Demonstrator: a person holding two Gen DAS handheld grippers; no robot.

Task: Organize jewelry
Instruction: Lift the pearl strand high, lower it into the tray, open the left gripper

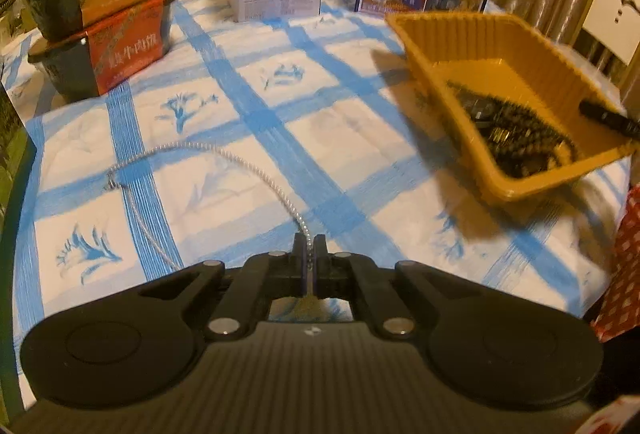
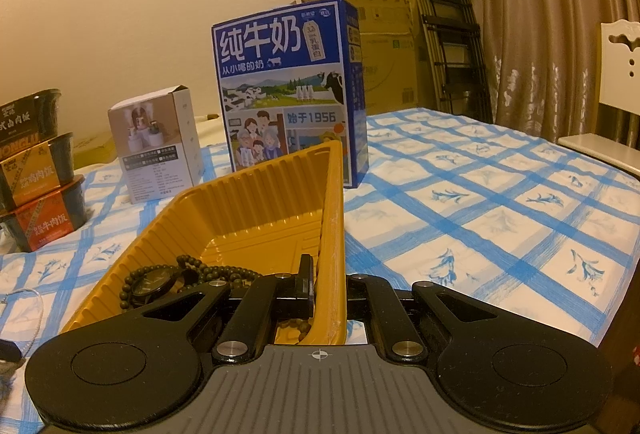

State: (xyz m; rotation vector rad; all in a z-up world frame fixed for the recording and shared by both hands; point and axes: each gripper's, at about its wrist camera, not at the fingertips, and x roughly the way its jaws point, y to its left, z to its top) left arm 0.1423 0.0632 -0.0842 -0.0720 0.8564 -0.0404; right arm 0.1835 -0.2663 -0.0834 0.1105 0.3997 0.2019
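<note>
While the right hand-held gripper point(image 2: 316, 286) clamps the yellow tray's point(image 2: 256, 194) near wall to steady it, the left hand-held gripper point(image 1: 309, 246) is pinched shut on one end of the silver chain point(image 1: 224, 154) — the rest trails across the checked counter point(image 1: 320, 82), well left of the tray. Dark beads point(image 2: 160, 274) and a watch point(image 2: 154, 284) already sit inside the tray, so the chain likely goes in next.
</note>
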